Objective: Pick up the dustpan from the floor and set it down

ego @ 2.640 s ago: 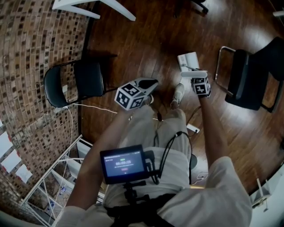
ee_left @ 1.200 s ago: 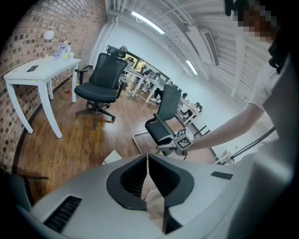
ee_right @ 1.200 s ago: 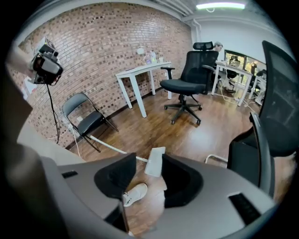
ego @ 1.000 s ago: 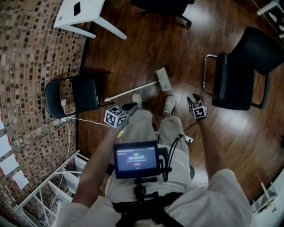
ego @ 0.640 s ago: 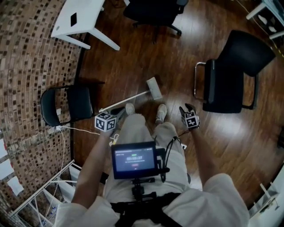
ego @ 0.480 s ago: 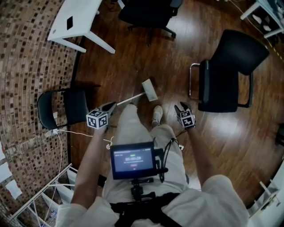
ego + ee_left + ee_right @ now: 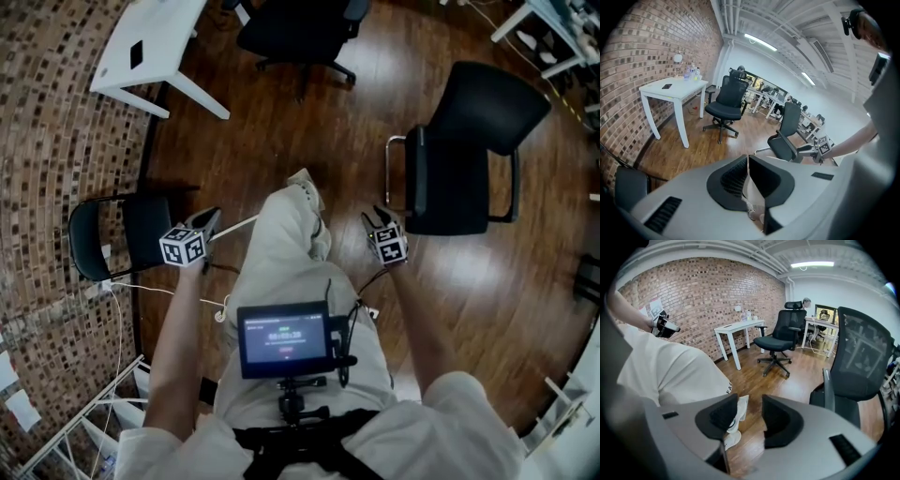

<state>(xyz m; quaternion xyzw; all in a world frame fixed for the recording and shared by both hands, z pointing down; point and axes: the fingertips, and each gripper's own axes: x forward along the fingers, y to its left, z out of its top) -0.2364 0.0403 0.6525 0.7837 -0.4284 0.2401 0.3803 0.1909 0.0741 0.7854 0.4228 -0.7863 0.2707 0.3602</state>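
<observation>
Now only the white handle of the dustpan [image 7: 239, 223] shows, on the floor [image 7: 309, 122] left of our trouser leg [image 7: 281, 253], between neither pair of jaws. Our left gripper [image 7: 210, 218] is closed, empty; our right gripper [image 7: 373, 217], right of the leg, gapes wide, empty.

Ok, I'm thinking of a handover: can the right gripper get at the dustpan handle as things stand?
Probably not directly. The right gripper, jaws open and empty, is on one side of the person's leg; the dustpan handle shows on the other, by the left gripper.
</observation>
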